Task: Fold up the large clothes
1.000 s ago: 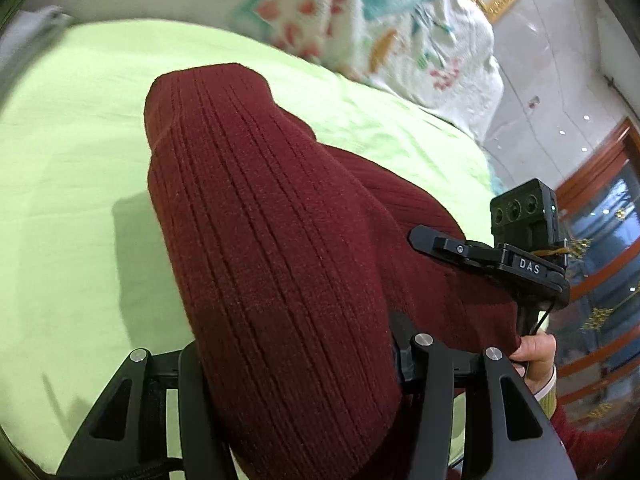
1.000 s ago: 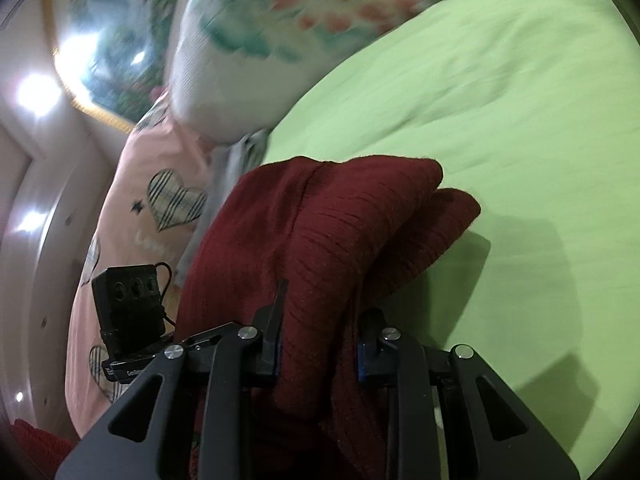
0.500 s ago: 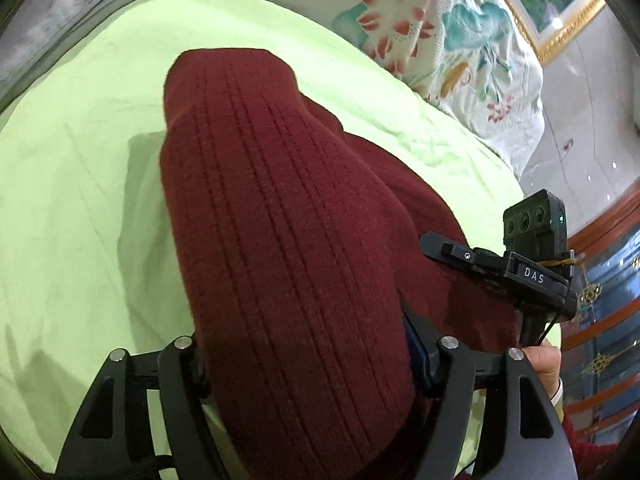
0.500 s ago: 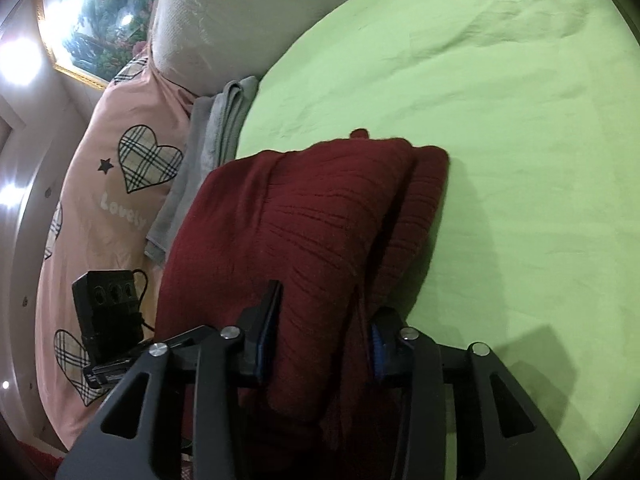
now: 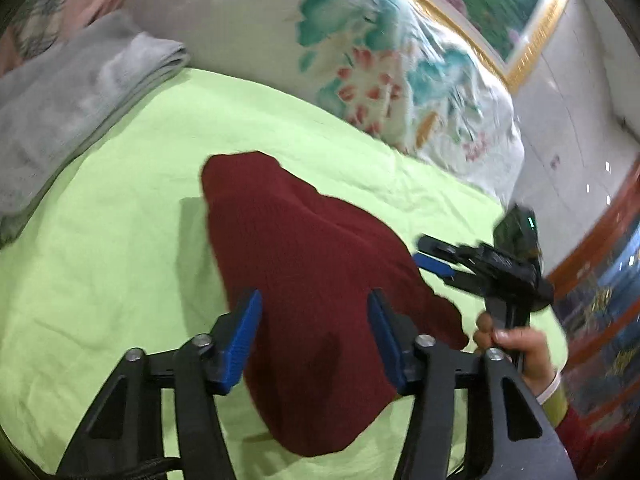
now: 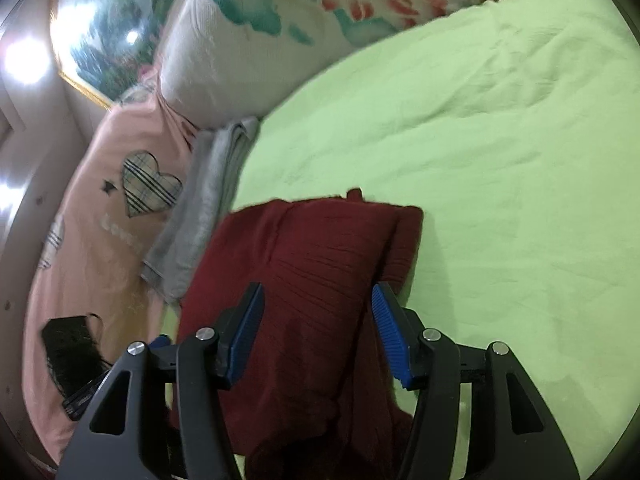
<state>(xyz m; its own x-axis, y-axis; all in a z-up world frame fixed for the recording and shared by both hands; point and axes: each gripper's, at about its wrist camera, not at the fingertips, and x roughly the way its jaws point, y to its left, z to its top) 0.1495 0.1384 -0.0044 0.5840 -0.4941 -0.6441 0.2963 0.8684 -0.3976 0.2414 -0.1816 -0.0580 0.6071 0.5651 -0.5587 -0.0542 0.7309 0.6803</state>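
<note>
A dark red ribbed sweater (image 5: pixel 304 248) lies folded in a bundle on the light green bed sheet (image 5: pixel 100 240). My left gripper (image 5: pixel 314 300) hovers over its near end, the blue pads (image 5: pixel 240 332) standing apart on either side without pressing it; the jaws are closing. In the right wrist view the sweater (image 6: pixel 320 248) lies between the pads of my right gripper (image 6: pixel 319 294), whose jaws are opening and clear of the cloth. The right gripper (image 5: pixel 436 258) also shows at the sweater's right edge, held by a hand (image 5: pixel 516 340).
A folded grey cloth (image 5: pixel 68 108) lies at the sheet's left edge. A large floral pillow (image 5: pixel 360 40) stands behind the sweater. A pink quilt with a plaid heart (image 6: pixel 148 184) is on the left in the right wrist view. Open green sheet (image 6: pixel 500 160) stretches to the right.
Both grippers, earlier shut on the raised sweater, have opened and drawn back. The sweater now rests lower and flatter on the sheet, and the blue pads are bare.
</note>
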